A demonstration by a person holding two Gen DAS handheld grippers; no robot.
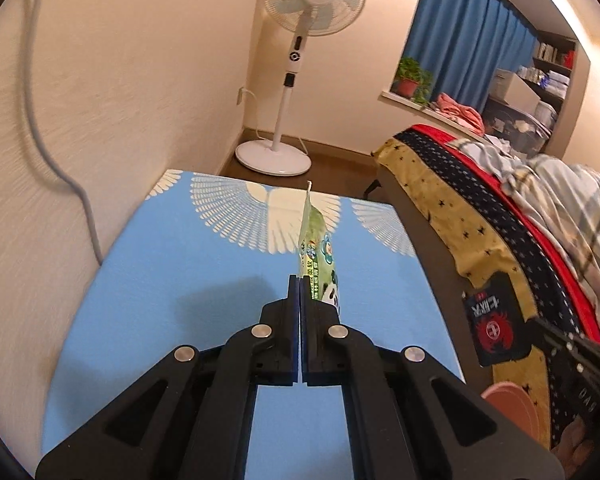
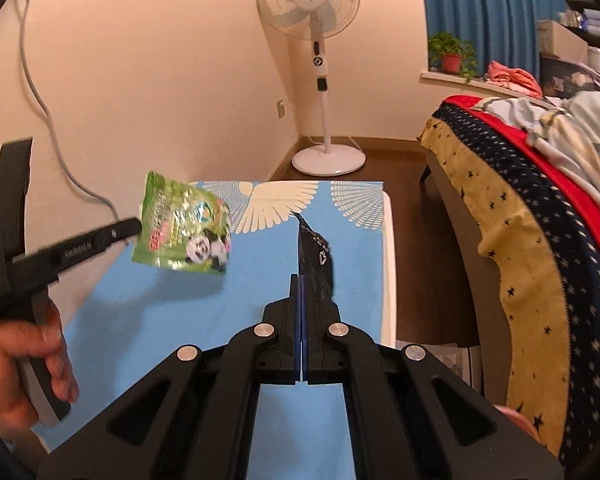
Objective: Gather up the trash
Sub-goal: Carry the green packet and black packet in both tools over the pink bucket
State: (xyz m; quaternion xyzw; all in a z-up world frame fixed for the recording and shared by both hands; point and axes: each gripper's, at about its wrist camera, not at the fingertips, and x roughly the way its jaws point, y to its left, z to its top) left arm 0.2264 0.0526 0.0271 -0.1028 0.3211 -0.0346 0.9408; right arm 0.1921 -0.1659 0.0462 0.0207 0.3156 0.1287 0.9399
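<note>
My left gripper [image 1: 301, 278] is shut on a green snack wrapper with a panda print [image 1: 316, 252] and holds it edge-on above the blue table [image 1: 160, 300]. The right wrist view shows that wrapper [image 2: 184, 228] hanging from the left gripper [image 2: 134, 227] at the left. My right gripper [image 2: 301, 278] is shut on a dark blue-black wrapper [image 2: 315, 260] and holds it above the blue table [image 2: 240, 288]. That dark wrapper [image 1: 494, 318] and the right gripper's tip show at the right edge of the left wrist view.
A white standing fan [image 2: 320, 64] stands in the corner beyond the table. A bed with a star-patterned cover [image 2: 540, 240] runs along the right. A grey cable [image 1: 60, 160] hangs down the left wall. Brown floor [image 2: 408, 168] lies between table and bed.
</note>
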